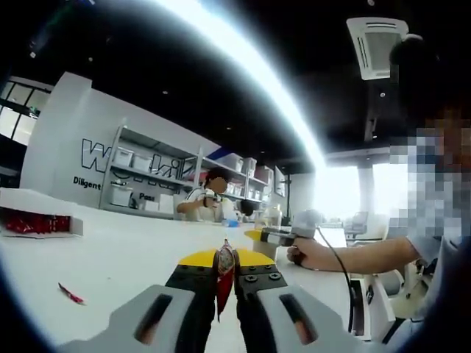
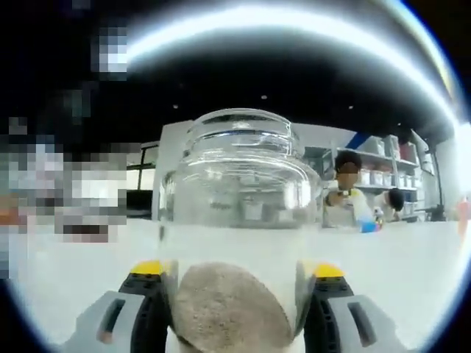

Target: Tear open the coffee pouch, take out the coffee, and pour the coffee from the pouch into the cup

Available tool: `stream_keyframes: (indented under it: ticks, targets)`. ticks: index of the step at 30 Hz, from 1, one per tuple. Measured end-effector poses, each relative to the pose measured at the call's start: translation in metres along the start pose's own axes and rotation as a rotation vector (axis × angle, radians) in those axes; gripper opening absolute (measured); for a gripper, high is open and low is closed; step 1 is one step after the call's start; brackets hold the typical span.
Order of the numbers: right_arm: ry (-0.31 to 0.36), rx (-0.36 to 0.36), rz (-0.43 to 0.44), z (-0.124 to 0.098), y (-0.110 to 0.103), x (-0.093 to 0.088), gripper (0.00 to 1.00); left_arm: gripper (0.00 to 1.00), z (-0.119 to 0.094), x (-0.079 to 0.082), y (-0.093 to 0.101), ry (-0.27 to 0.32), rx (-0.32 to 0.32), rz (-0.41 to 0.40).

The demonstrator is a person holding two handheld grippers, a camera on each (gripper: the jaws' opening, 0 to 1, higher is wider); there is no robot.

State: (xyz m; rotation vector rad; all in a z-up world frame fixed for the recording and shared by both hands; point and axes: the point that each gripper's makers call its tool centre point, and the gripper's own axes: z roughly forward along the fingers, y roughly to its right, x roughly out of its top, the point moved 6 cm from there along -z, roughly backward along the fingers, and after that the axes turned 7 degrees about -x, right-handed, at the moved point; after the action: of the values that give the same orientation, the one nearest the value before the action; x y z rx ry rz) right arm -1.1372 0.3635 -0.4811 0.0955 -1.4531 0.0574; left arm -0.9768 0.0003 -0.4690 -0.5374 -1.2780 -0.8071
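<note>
Left tool (image 1: 225,294) pinched the red coffee pouch (image 1: 224,276); right tool (image 2: 234,301) clamped the glass cup (image 2: 237,191), powder inside. Best: keep cup level, shake out leftovers.

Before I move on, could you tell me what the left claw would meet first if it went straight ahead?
Probably the yellow cup just beyond the red coffee pouch that the left claw pinches, though depth is hard to judge; the right claw seems to hold it.

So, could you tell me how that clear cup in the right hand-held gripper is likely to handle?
The clear cup looks smooth, so probably slippery between the jaws. It appears thin-walled and possibly fragile. Coffee powder sits low, which likely steadies it.
</note>
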Motion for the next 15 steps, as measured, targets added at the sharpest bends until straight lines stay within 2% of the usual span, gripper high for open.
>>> stream_keyframes:
  ticks: [15]
  targets:
    - [0.014, 0.040, 0.030, 0.0013, -0.0036, 0.0008, 0.71, 0.11, -0.0001, 0.0004, -0.0009, -0.002, -0.001, -0.002]
